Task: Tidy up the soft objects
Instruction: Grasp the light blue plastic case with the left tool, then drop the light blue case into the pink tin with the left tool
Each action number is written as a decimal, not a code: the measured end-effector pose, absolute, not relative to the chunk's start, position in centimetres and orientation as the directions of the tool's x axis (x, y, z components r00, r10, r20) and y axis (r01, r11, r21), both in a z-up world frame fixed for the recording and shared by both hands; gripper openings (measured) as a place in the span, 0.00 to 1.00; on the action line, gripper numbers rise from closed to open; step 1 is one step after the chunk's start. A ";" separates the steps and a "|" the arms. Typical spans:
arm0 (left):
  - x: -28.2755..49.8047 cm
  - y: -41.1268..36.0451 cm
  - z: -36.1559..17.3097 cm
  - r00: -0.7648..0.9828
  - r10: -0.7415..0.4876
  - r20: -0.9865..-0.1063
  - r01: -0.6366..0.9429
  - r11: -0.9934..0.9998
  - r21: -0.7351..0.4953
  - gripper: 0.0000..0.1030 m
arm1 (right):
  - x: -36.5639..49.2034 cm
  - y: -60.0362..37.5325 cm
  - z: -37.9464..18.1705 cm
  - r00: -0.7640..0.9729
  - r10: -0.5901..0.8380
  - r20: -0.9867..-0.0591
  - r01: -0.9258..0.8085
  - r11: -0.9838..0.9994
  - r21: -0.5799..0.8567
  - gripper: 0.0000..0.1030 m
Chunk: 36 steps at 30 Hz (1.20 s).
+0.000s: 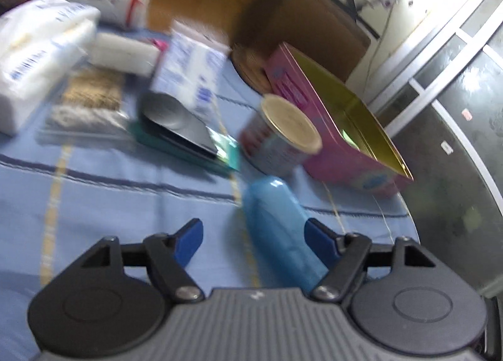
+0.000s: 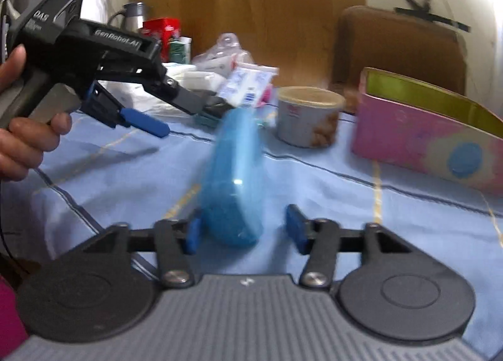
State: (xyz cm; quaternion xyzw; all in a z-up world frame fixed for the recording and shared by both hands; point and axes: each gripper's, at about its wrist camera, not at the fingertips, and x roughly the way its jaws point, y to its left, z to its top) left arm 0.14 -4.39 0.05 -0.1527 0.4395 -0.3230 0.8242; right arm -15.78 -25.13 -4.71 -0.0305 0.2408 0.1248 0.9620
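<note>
One blue soft roll [image 2: 234, 178] between the right gripper's fingers; beyond it one round tin [image 2: 309, 115] and one pink box [image 2: 424, 141]; two grippers.

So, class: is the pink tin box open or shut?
Open. The pink tin box has no lid on, and its gold inside wall shows, also in the right wrist view.

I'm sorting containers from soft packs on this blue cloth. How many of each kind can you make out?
Blue soft roll: 1
Pink open tin box: 1
Round can: 1
White tissue packs: 2 clearly; more are blurred behind
Total: 5
</note>
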 end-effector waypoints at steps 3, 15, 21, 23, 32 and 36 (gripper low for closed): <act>-0.2 -6.4 -0.1 0.391 -0.649 -0.652 0.388 0.759 -0.523 0.74 | -16.0 -25.7 -4.6 0.863 0.248 -0.441 -0.259 0.965 0.037 0.74; 1.0 -12.7 6.4 0.385 -0.728 -0.568 0.482 0.683 -0.549 0.55 | -16.3 -26.4 -3.0 0.911 0.250 -0.327 -0.255 0.966 0.029 0.38; 5.9 -21.2 9.6 0.396 -0.763 -0.512 0.598 0.637 -0.487 0.53 | -13.7 -31.2 1.4 0.976 0.087 -0.198 -0.089 0.996 0.001 0.38; 7.7 -23.6 8.9 0.405 -0.747 -0.526 0.600 0.652 -0.463 0.53 | -11.4 -33.0 1.6 0.976 0.044 -0.214 -0.044 0.999 0.006 0.38; 9.6 -23.9 8.0 0.453 -0.719 -0.527 0.540 0.692 -0.480 0.56 | -5.9 -36.2 1.2 0.945 -0.033 -0.327 0.046 0.998 0.033 0.52; 7.0 -16.3 9.7 0.493 -0.755 -0.432 0.560 0.655 -0.507 0.60 | -9.4 -35.5 2.0 0.965 -0.028 -0.261 0.052 0.995 0.084 0.54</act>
